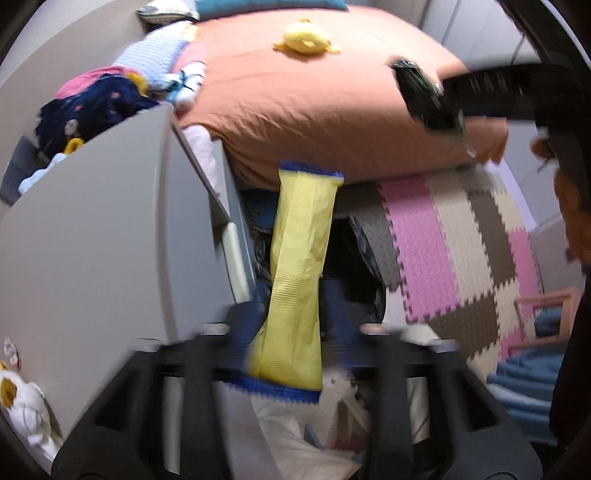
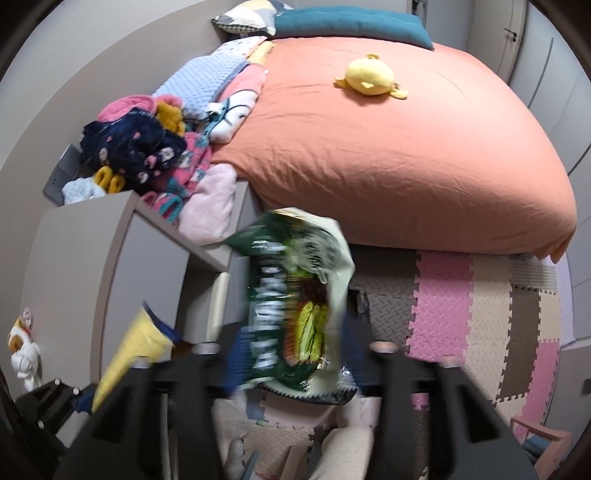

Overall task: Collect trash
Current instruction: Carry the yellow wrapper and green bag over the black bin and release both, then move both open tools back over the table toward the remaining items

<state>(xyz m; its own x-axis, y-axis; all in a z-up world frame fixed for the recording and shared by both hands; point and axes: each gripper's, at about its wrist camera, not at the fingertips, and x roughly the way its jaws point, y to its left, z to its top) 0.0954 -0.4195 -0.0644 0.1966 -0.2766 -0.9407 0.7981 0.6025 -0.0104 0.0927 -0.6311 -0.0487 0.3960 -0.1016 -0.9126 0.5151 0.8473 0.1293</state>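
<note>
The room was a bedroom: a bed point(image 2: 388, 166) under an orange cover filled the upper part of both views, with a yellow plush toy point(image 2: 369, 79) lying on it and a teal cushion point(image 2: 351, 24) at its head. A heap of clothes point(image 2: 147, 147) lay along the bed's left edge, beside a grey cabinet point(image 2: 81, 266). The floor point(image 2: 487, 314) was laid with interlocking foam mats in pink, cream, brown and grey.

The left gripper point(image 1: 291, 332) was pinching a yellow wrapper point(image 1: 299, 273) with blue serrated ends; its fingers pressed on the wrapper's lower part. The wrapper stood nearly upright in the left wrist view, long axis running up and away from the camera, its far end in front of the bed's edge.

The right gripper point(image 2: 295, 350) was clamped on a green snack bag point(image 2: 295, 306), blurred by motion. The bag's long axis also ran upright, its crumpled upper end toward the bed. In the right wrist view the yellow wrapper showed at lower left, tilted.
</note>
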